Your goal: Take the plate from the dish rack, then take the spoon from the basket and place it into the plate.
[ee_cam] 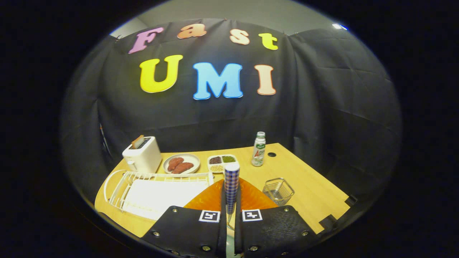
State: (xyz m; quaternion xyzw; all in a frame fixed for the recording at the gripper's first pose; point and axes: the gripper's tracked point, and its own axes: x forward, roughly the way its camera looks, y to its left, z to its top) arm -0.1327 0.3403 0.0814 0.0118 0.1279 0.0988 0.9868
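Bare table (pixel 315 193) beyond basket (pixel 278 191)

A toaster (pixel 142 154) is seen at the tabletop's (pixel 315 197) far left corner; meat dish (pixel 181 163), grain tray (pixel 221 163) and bottle (pixel 258 149) are lined along the far edge.

Your one camera rides on gripper (pixel 230 218), raised above near edge of table (pixel 308 186), facing forward and slightly down along fingers toward booth wall. Fisheye bends table edges. Fingers sit closest to lens, pressed on spoon (pixel 231 186) handle standing upright before it. Toaster (pixel 142 154) stands far across table from lens, near wall, left of spoon.
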